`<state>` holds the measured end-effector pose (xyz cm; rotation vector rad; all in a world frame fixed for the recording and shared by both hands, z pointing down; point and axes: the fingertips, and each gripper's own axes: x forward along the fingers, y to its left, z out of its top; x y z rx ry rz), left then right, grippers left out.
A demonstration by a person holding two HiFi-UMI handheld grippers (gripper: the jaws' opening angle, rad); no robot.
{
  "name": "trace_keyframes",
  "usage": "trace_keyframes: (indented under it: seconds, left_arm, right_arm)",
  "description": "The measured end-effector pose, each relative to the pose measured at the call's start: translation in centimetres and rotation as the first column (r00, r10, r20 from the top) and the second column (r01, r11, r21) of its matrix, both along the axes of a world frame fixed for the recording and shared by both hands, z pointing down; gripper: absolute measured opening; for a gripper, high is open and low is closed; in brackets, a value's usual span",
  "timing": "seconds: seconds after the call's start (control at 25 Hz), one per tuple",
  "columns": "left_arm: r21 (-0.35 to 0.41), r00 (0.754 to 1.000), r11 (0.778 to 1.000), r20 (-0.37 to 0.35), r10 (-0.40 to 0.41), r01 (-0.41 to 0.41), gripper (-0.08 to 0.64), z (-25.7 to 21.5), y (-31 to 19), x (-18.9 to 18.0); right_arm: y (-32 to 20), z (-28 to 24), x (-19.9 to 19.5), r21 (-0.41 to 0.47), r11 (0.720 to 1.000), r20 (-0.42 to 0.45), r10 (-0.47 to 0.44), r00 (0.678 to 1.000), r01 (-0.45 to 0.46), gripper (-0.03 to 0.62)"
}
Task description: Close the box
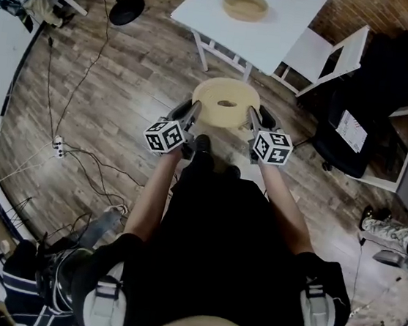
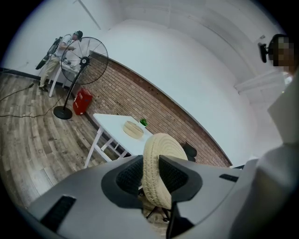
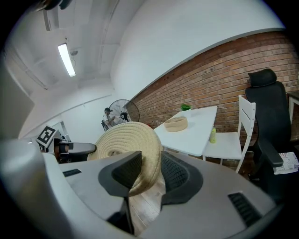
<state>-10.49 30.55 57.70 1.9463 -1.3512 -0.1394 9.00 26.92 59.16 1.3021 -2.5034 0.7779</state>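
A round woven straw lid hangs in the air in front of me, held by its rim on two sides. My left gripper is shut on its left edge and my right gripper is shut on its right edge. In the left gripper view the lid's rim stands on edge between the pads of the left gripper. The right gripper clamps the lid the same way. The matching woven box sits open on the white table beyond the lid, also seen as the box and the box.
A white chair stands right of the table, with a black office chair beyond it. A floor fan and cables lie to the left on the wood floor. A person stands by the fan.
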Motion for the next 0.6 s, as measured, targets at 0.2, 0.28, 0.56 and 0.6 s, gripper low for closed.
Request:
trace_keyframes:
  seconds: [0.2,0.28,0.56,0.6]
  left_arm:
    - [-0.004,1.0,1.0,-0.008,0.021,-0.021,0.112,0.0,-2.9,-1.9]
    - [-0.006,1.0,1.0,-0.004,0.03,-0.03,0.112,0.2,-4.0,-2.7]
    - [-0.02,0.998,0.998,-0.005,0.062,-0.062,0.112,0.9,-7.3,-5.7]
    - [-0.021,0.998,0.997,-0.004,0.068,-0.068,0.112,0.9,-7.7,-6.1]
  right_arm:
    - [-2.6,-0.2,-1.9,0.009,1.0,-0.003,0.022,1.0,-0.022,0.115]
    - [-3.4,0.0,-2.6,0.006,1.0,-0.009,0.026,1.0,-0.025,0.115]
    - [-6.0,0.7,-5.6,-0.005,0.998,-0.009,0.063,0.998,-0.063,0.115]
    - [-6.3,0.8,-6.0,-0.006,0.998,-0.008,0.068,0.998,-0.068,0.115]
